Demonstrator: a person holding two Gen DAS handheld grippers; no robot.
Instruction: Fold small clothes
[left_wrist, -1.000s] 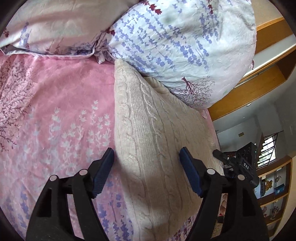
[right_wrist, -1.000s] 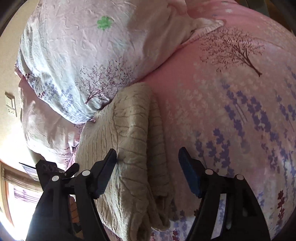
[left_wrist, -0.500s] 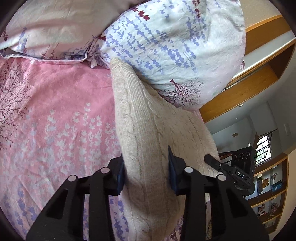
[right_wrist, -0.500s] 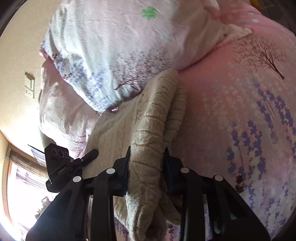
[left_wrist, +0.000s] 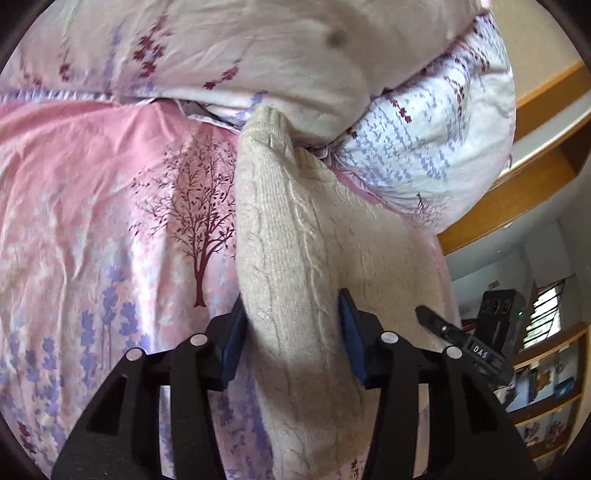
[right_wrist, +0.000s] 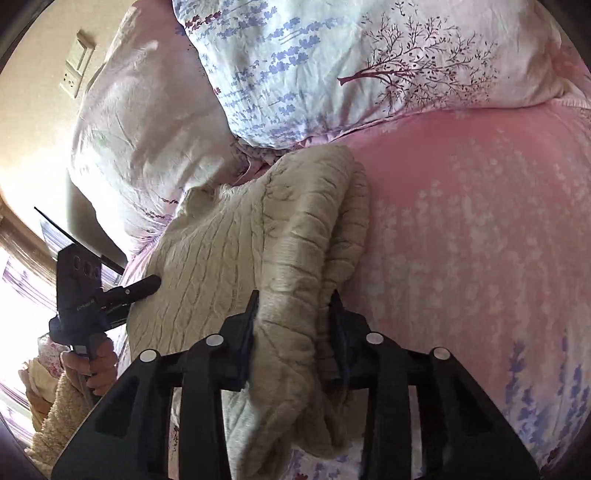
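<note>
On a pink floral bedsheet (left_wrist: 92, 206), the left gripper (left_wrist: 291, 332) and right gripper (right_wrist: 293, 325) are each clamping folds of a cream cable-knit sweater (left_wrist: 291, 258) beside pillows (right_wrist: 332, 66).

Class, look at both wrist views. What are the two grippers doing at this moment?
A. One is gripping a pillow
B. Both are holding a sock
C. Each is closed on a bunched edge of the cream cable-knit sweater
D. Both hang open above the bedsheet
C: the left gripper and the right gripper each pinch a raised fold of the cream cable-knit sweater between their blue pads.
</note>
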